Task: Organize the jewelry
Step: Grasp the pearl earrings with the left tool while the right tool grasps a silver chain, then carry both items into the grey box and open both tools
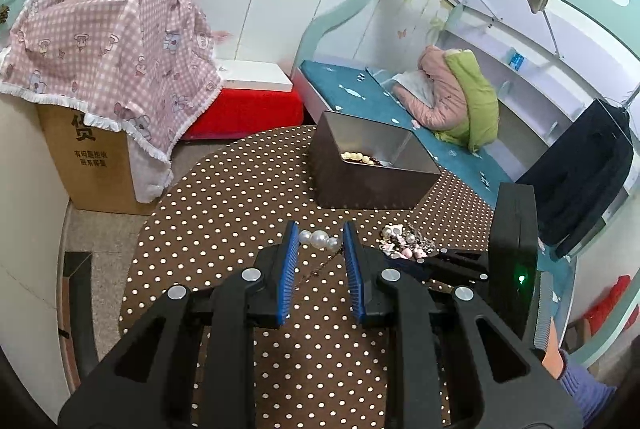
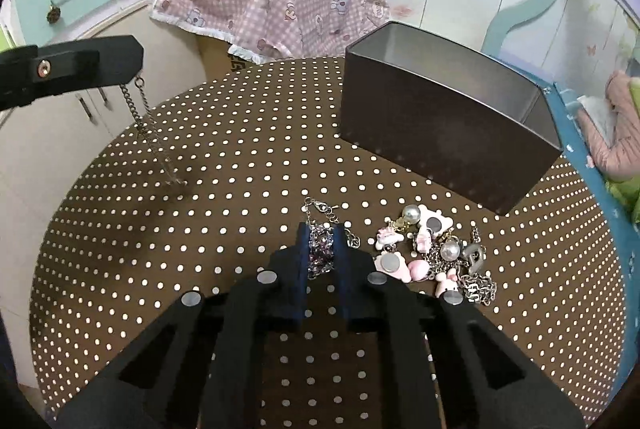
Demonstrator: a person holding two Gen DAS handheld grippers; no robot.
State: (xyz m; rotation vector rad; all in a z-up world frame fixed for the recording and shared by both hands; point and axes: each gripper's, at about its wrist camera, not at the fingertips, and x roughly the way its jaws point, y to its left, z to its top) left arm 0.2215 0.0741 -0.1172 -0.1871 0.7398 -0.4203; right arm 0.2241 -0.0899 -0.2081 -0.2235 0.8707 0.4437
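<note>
Brown cloth with white polka dots covers the round counter (image 2: 200,229), which stands in a bedroom with white butterfly-stickered wardrobe doors and a teal bunk bed (image 1: 360,97) close along its far right edge. One open metal tin (image 2: 448,133) sits toward the counter's far right rim; the left wrist view shows a strand of cream and dark beads (image 1: 360,157) lying inside it. One loose heap of jewelry (image 2: 436,257) lies just in front of the tin, with pink charms, two large pearls and tangled silver chains among it. The right hand-held gripper (image 2: 322,249) has its blue pads pinched onto one sparkly chain bracelet (image 2: 320,241) whose clasp end trails out ahead on the cloth, just beside the heap. The left hand-held gripper (image 1: 320,249) holds a thin chain (image 2: 152,125) between narrowly parted pads; in the right wrist view that chain hangs from the tips down to the cloth, and in the left wrist view three pearls (image 1: 318,239) show at the tips. Left and near parts of the counter lie bare, giving free room there, while a cardboard box draped in pink checked cloth (image 1: 112,57) stands beyond the far left edge.
</note>
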